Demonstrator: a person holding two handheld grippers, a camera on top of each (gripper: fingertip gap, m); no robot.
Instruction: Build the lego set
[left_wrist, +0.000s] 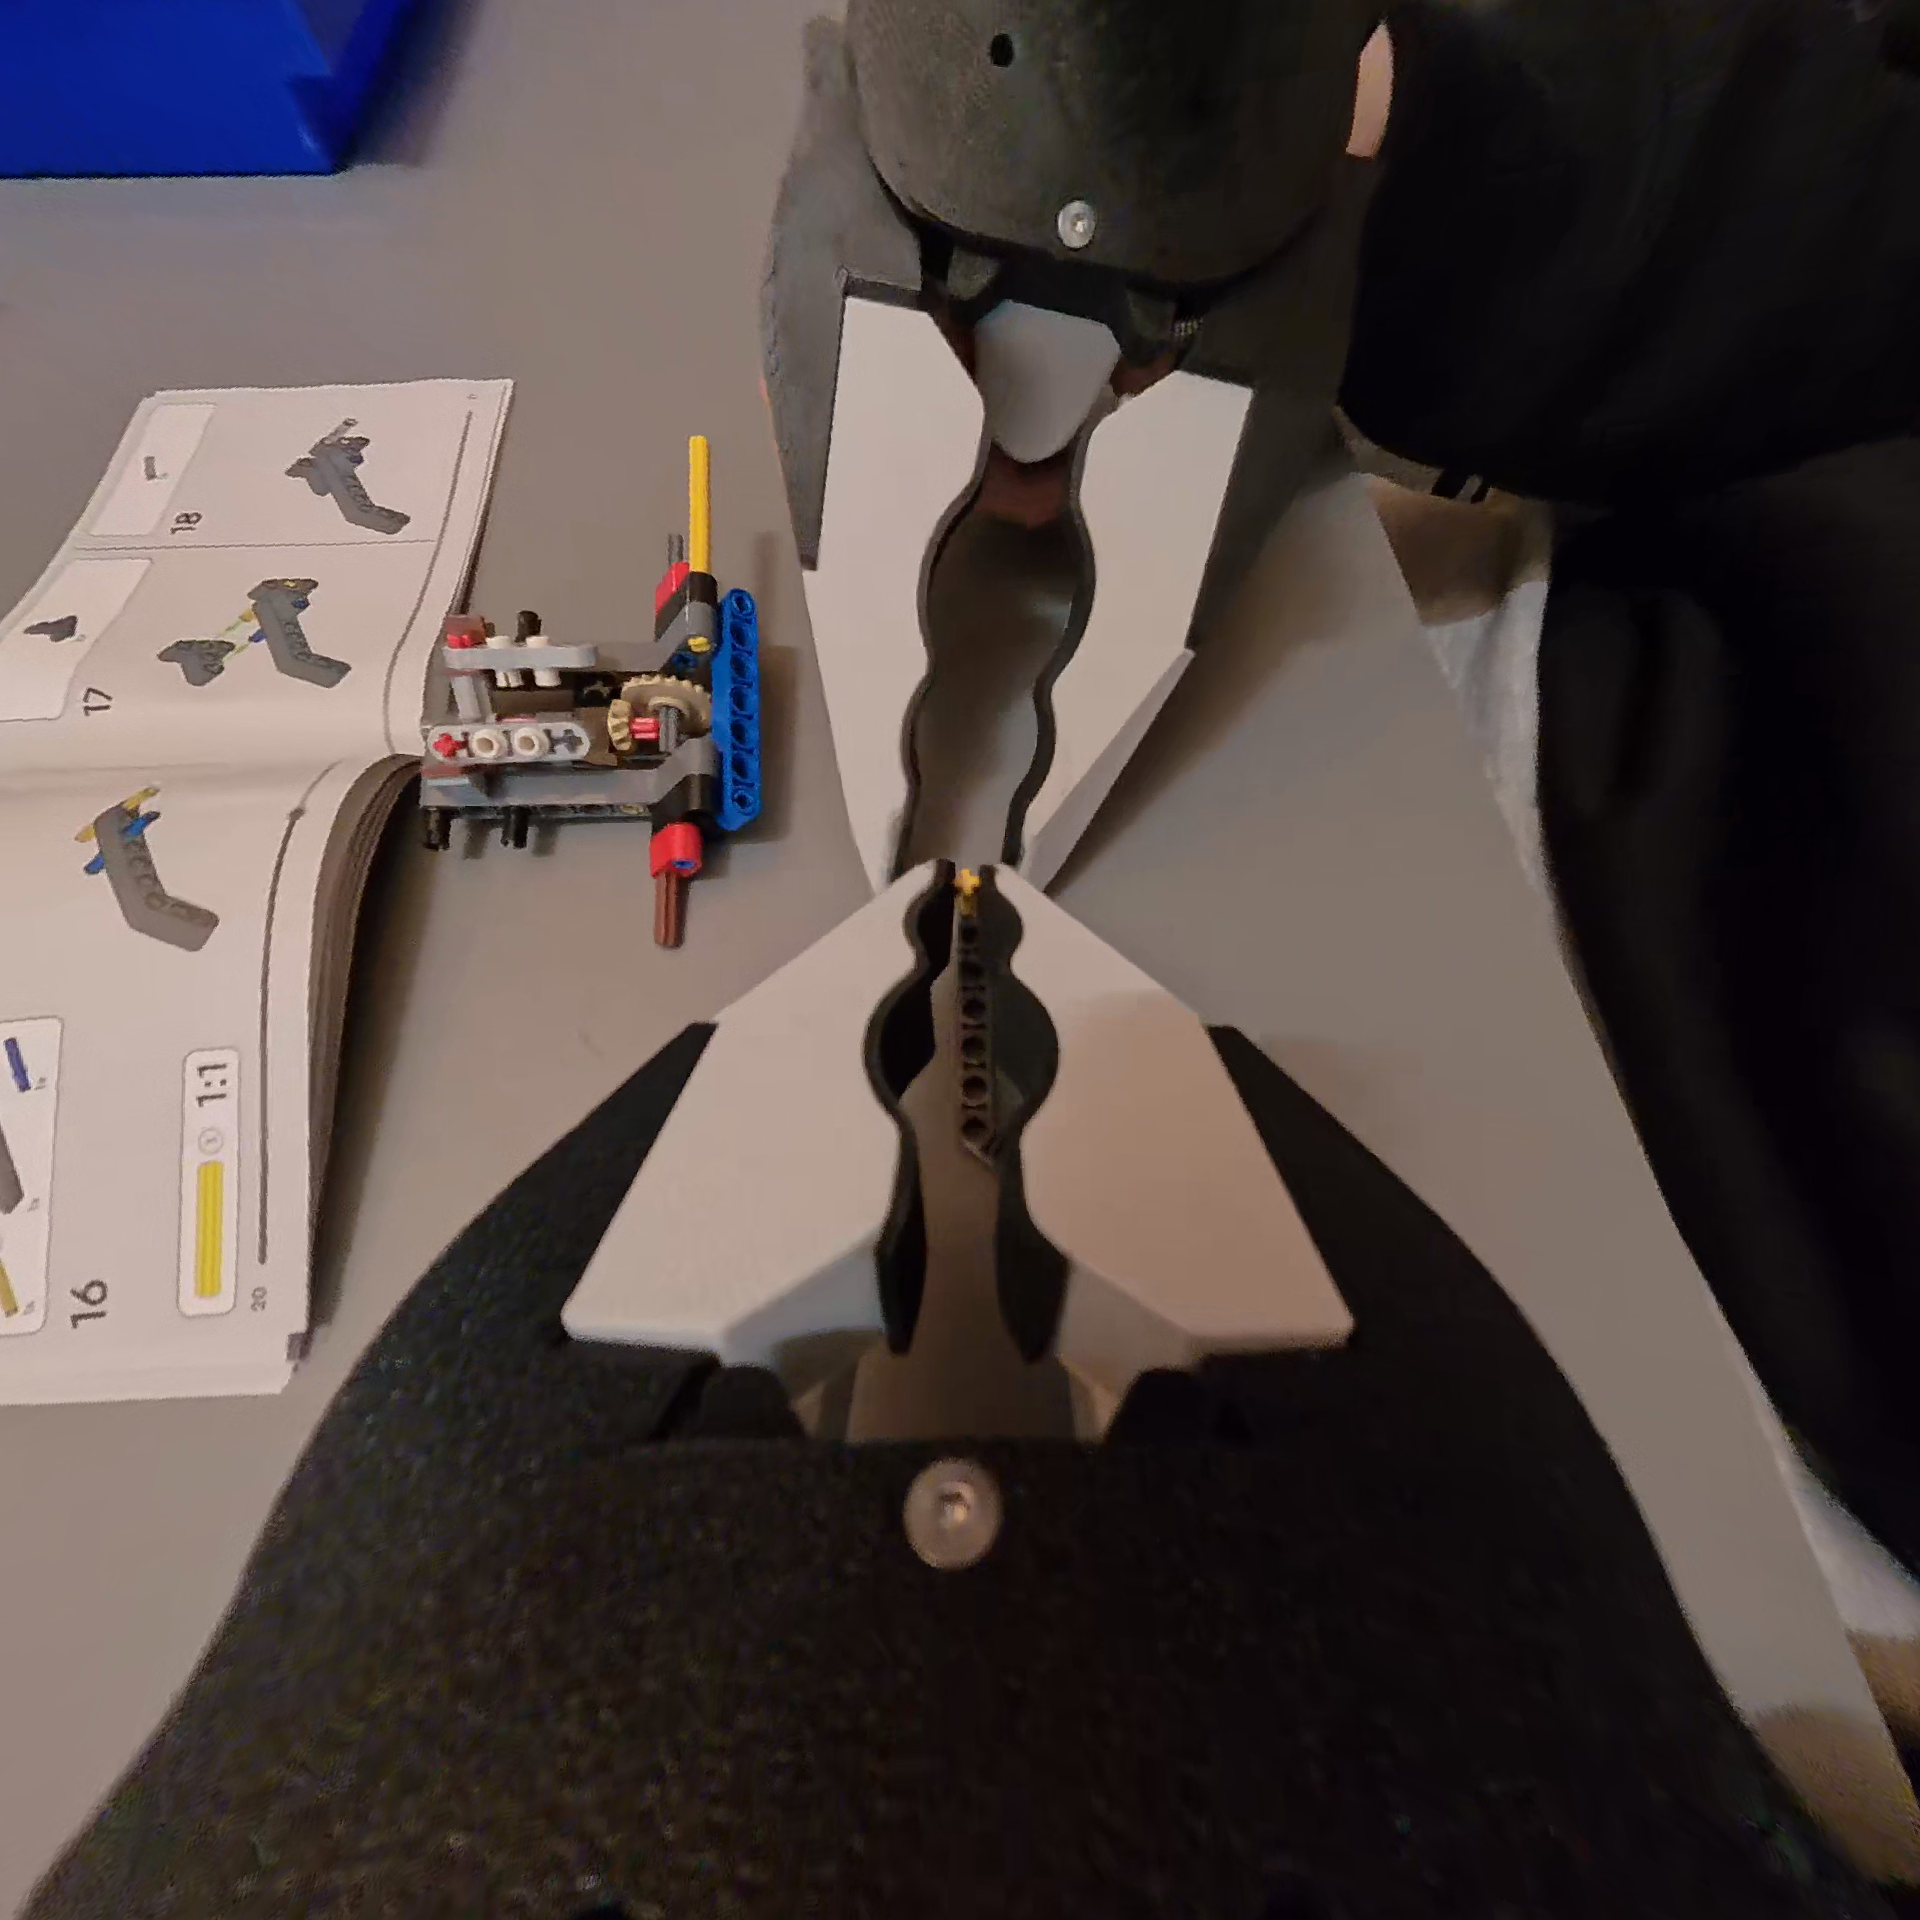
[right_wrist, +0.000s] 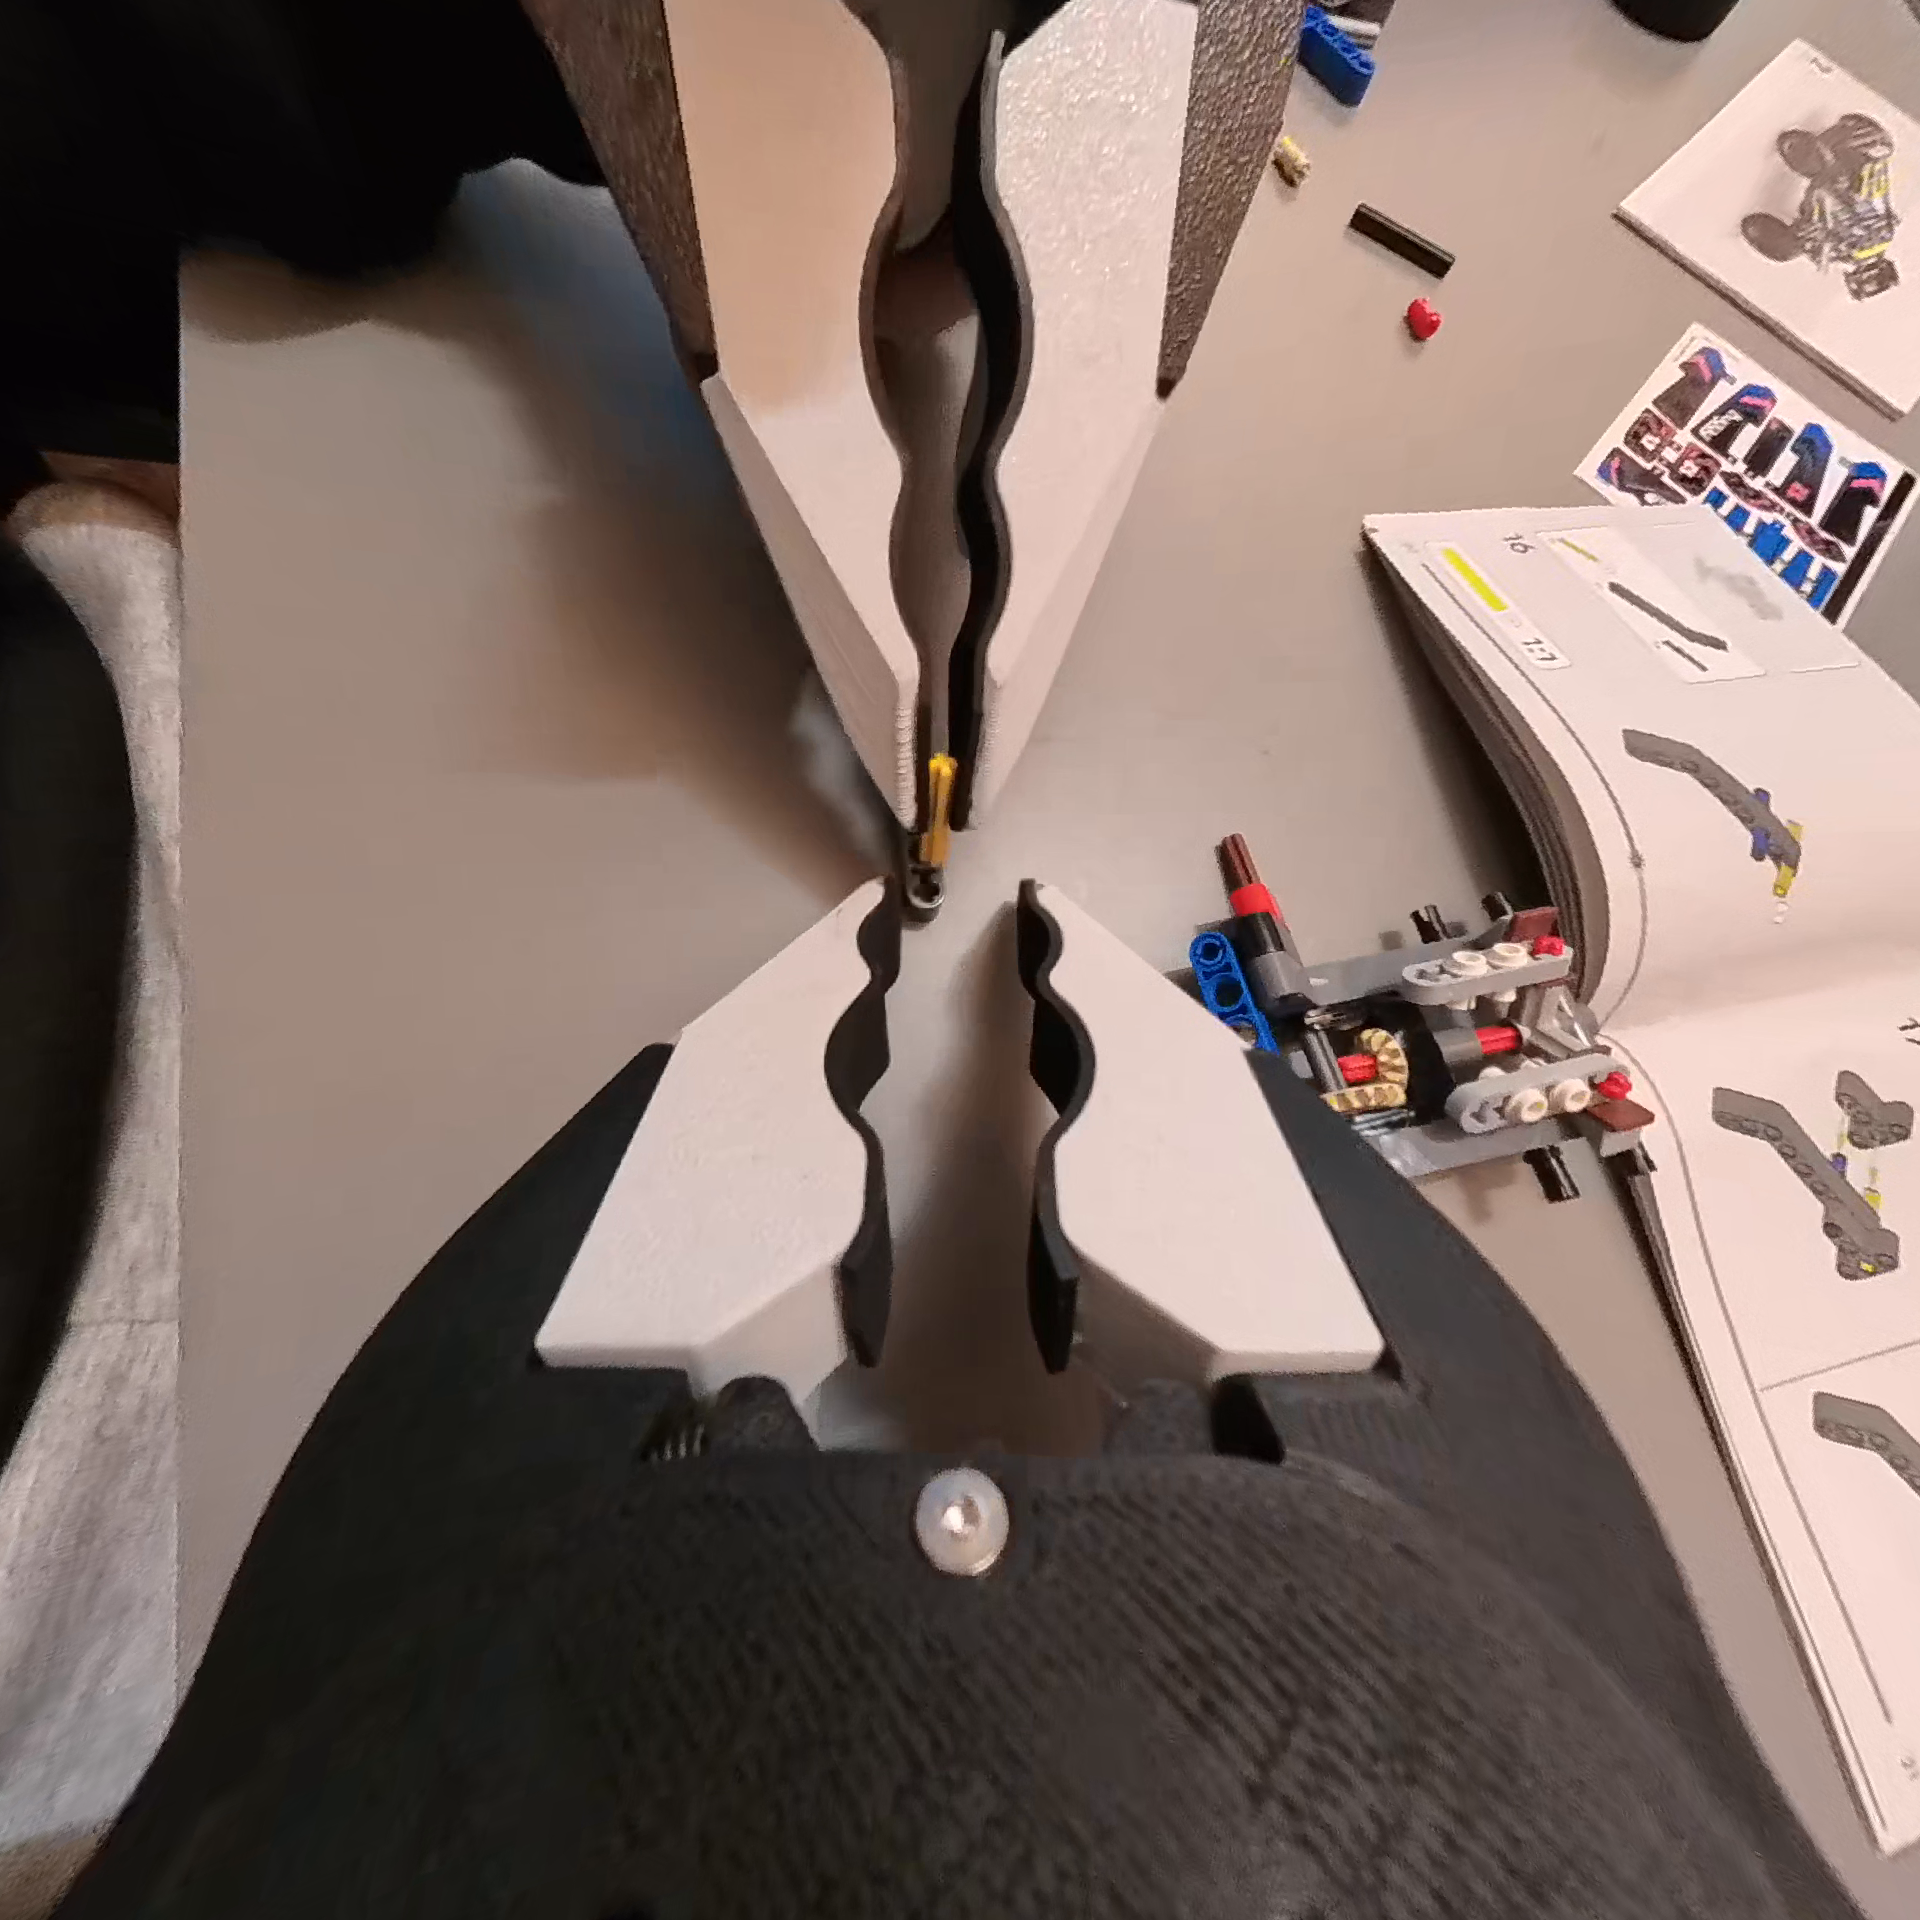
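Observation:
My left gripper (left_wrist: 968, 878) is shut on a dark grey beam with holes (left_wrist: 977, 1049), held lengthwise between the pads. A yellow pin (left_wrist: 968, 883) sticks out at the beam's far end. My right gripper (right_wrist: 956, 899) is open and empty, tip to tip with the left gripper (right_wrist: 940, 810). The beam's end (right_wrist: 923, 883) and yellow pin (right_wrist: 940, 795) sit just beyond the right fingertips. The right gripper (left_wrist: 961, 831) also shows opposite in the left wrist view. The partly built model (left_wrist: 592, 727) lies on the grey table; it also shows in the right wrist view (right_wrist: 1455, 1049).
An open instruction booklet (left_wrist: 208, 831) lies next to the model. A blue bin (left_wrist: 177, 83) stands at the far corner. A sticker sheet (right_wrist: 1745, 468), a second leaflet (right_wrist: 1787, 208), a black rod (right_wrist: 1401, 239) and a red piece (right_wrist: 1423, 317) lie beyond. A person's dark sleeve (left_wrist: 1662, 312) is at the table edge. Both grippers' tips are close together, under 4 cm apart.

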